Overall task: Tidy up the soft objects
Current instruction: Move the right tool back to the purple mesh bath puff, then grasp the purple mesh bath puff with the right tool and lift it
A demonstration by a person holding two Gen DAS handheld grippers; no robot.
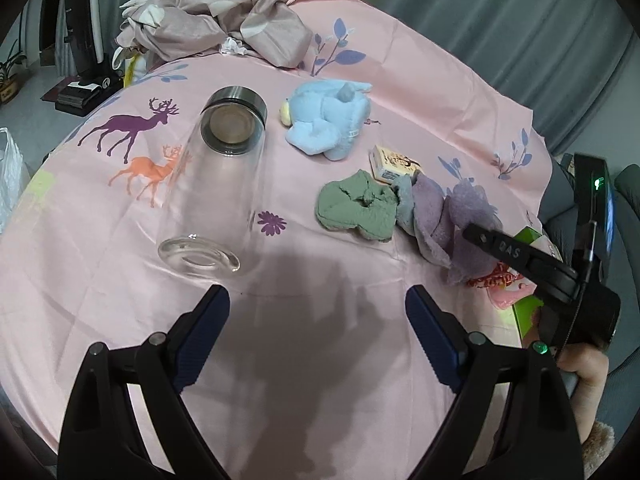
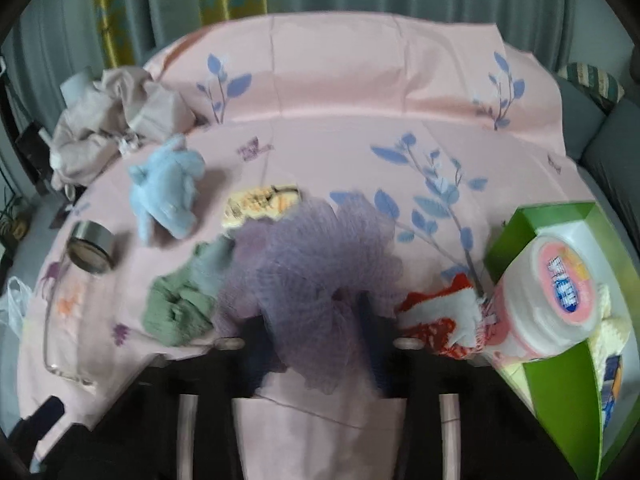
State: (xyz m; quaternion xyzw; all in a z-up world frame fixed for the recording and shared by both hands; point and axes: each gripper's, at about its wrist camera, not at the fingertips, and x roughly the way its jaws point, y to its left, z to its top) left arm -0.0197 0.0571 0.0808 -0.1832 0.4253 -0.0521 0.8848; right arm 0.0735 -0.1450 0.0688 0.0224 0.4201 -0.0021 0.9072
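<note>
My right gripper [image 2: 316, 320] is shut on a purple mesh bath sponge [image 2: 316, 256], which bulges out between its fingers; it also shows in the left wrist view [image 1: 460, 216], with the right gripper [image 1: 476, 236] on it. A green cloth [image 1: 356, 208] lies beside it, with a grey cloth [image 1: 406, 204] between. A blue plush toy [image 1: 328, 120] lies further back. My left gripper [image 1: 316, 320] is open and empty above bare tablecloth. A green box [image 2: 560, 360] at the right holds a tissue roll [image 2: 552, 300].
A clear glass bottle [image 1: 216, 184] with a steel cap lies on its side at the left. A small yellow packet [image 1: 394, 162] sits behind the cloths. A red and white cloth [image 2: 444, 320] lies by the box. Crumpled beige fabric [image 1: 212, 16] is at the back.
</note>
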